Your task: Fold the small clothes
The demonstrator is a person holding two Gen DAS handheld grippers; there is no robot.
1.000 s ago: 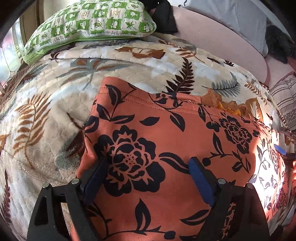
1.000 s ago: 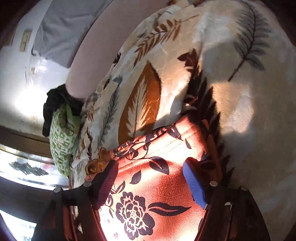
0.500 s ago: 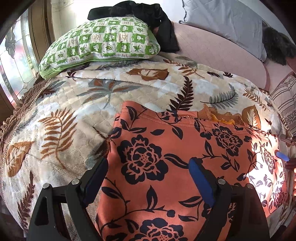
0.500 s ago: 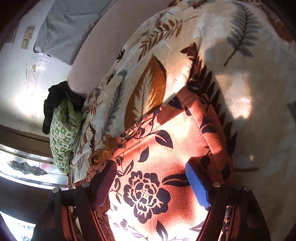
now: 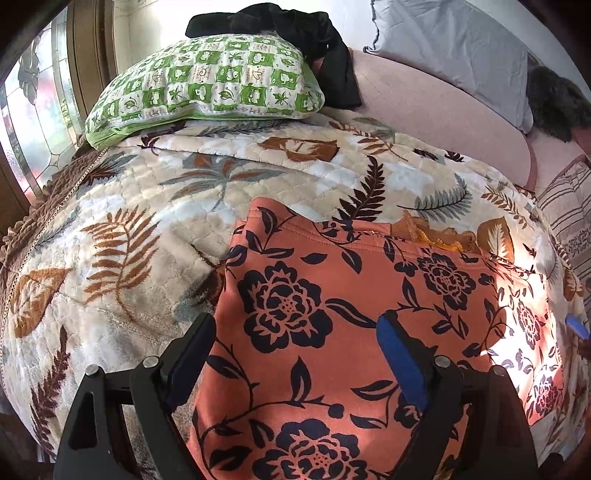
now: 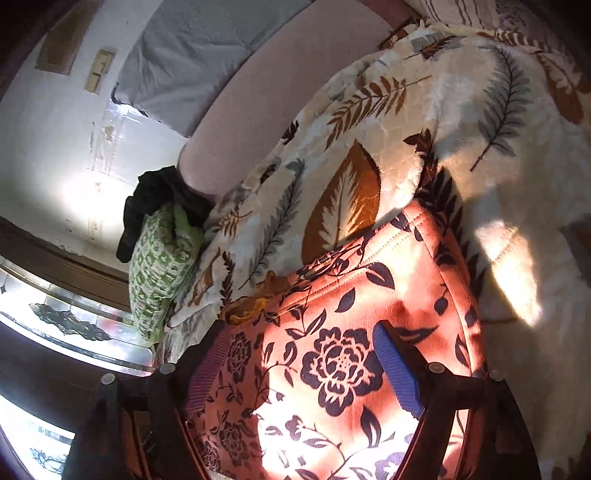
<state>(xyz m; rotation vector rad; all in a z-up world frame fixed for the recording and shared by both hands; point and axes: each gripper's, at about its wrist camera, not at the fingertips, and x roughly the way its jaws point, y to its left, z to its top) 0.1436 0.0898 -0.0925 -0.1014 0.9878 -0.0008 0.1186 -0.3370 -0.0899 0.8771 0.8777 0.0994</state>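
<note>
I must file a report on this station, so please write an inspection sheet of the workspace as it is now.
Surface: leaf-print blanket on a bed.
Job's things: orange floral garment lying flat, an orange frill at its top edge.
Clutter: green checked pillow, black cloth on it, grey pillow.
Grippers: left gripper open above the garment; right gripper open, its jaws have just been opening, nothing clamped.
Cables: nothing seen.
Surroundings: patterned glass window, white wall.

light: daylight came through the window (image 5: pixel 33 122) at left | glare: sun patches bleached the orange garment (image 6: pixel 332 369) | shadows: hard-edged on the blanket (image 6: pixel 517 221) | edges: fisheye bending, dark corners | focus: sharp
</note>
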